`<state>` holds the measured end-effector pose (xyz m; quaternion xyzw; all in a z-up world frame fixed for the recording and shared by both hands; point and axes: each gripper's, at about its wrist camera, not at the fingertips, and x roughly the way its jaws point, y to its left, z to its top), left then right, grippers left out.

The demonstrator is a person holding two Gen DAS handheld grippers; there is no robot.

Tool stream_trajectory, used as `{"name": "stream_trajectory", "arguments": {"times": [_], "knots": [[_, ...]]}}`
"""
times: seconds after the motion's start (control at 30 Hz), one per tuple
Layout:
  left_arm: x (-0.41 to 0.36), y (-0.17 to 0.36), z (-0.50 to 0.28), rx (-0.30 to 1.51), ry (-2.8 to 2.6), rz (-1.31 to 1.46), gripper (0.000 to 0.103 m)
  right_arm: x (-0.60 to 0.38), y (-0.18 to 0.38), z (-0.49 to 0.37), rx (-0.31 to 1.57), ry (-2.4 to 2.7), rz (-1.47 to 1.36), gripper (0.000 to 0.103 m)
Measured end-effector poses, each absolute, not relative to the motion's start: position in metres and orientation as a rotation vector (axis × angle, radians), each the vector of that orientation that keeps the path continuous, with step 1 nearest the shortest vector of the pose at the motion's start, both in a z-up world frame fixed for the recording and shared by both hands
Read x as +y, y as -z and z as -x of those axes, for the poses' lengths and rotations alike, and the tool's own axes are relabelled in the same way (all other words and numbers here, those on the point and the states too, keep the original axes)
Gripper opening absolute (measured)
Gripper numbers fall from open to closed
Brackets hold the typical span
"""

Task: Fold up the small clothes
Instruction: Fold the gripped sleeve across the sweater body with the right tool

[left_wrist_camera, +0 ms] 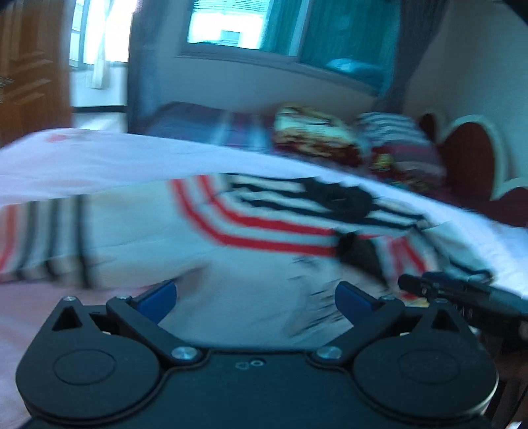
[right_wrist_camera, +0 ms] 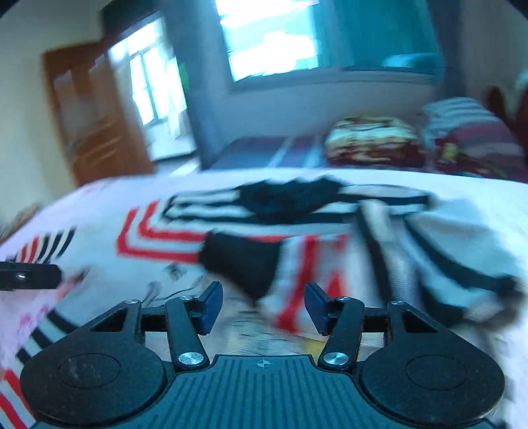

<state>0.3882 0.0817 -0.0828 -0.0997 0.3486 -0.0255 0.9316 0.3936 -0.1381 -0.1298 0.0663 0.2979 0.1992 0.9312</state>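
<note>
A small white garment (left_wrist_camera: pixel 250 231) with red and black stripes and a black collar lies spread on the pale bed sheet (left_wrist_camera: pixel 82 165). It also shows in the right wrist view (right_wrist_camera: pixel 297 224), with one side bunched at the right. My left gripper (left_wrist_camera: pixel 255 302) is open and empty, just above the garment's near white part. My right gripper (right_wrist_camera: pixel 262 307) is open and empty over the garment's near edge. The right gripper's tip shows in the left wrist view (left_wrist_camera: pixel 429 287); the left gripper's tip shows in the right wrist view (right_wrist_camera: pixel 29 275). Both views are blurred.
Folded patterned blankets (left_wrist_camera: pixel 316 138) and a striped pillow (left_wrist_camera: pixel 396 135) lie at the far side of the bed, near a dark red headboard (left_wrist_camera: pixel 468 155). A wooden door (right_wrist_camera: pixel 95 115) stands at the left. Windows (left_wrist_camera: pixel 227 23) are behind the bed.
</note>
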Motion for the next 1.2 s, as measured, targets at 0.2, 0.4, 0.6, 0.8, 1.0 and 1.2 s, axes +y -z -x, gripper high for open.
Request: {"name": "stream_trajectory", "arguments": {"times": [0.2,0.4,0.6,0.8,1.0,1.2], "knots": [[0.033,0.108,-0.457,0.786,0.294,0.318,0.037,-0.202,0.11,-0.367,0.591,-0.246,-0.287,0.055],[0.008,0.143,-0.506,0.907,0.271,0.383,0.037,-0.265,0.109,-0.352,0.58,-0.116,-0.594,0.056],[0.016,0.145,-0.512,0.87,0.257,0.39,0.004,-0.319,0.134,-0.349,0.584,-0.107,-1.076,0.056],[0.057,0.122,-0.497,0.768,0.187,0.296,0.004,-0.325,0.159,-0.365,0.604,-0.154,-1.315,0.056],[0.06,0.131,-0.492,0.811,0.205,0.285,0.004,-0.346,0.164,-0.371,0.57,-0.106,-1.408,0.055],[0.063,0.131,-0.48,0.776,0.196,0.296,0.004,-0.336,0.148,-0.379,0.622,-0.072,-1.181,0.006]]}}
